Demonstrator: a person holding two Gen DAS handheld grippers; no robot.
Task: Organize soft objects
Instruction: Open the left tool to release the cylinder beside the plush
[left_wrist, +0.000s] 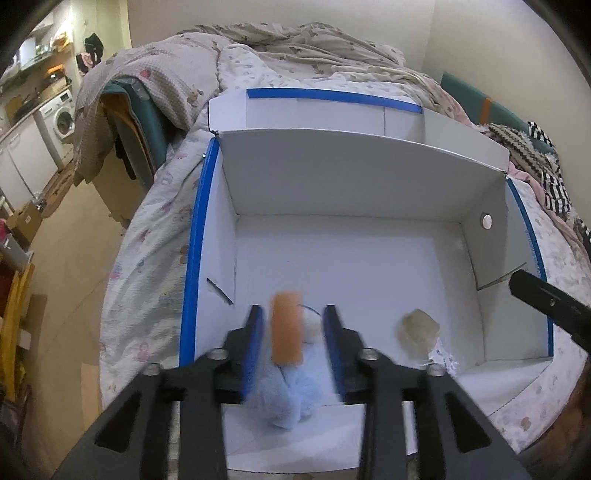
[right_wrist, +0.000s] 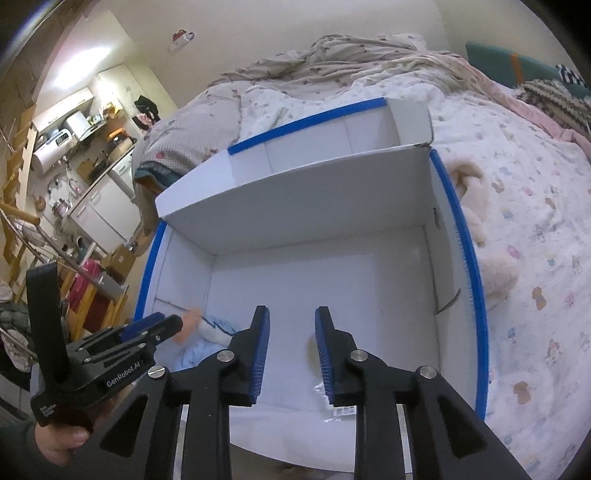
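Left wrist view: soft toy (left_wrist: 286, 339) seen between parted fingers of left gripper (left_wrist: 293, 314), ungripped, long axis pointing away; right gripper (right_wrist: 291, 321) parted, empty, farther off.

White box (left_wrist: 369, 254) open on top, far floor bare and reachable, raised back flap (left_wrist: 362, 173) blocks far side, blue soft toy (left_wrist: 291, 395) and tan lump (left_wrist: 417, 328) fill near floor, cream plush (right_wrist: 487, 258) just outside right wall

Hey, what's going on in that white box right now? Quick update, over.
Left gripper jaws open around blue plush toy with orange part, inside white box. Right gripper open, empty, over box floor. Cream plush waits outside on bed. Nothing blocking.
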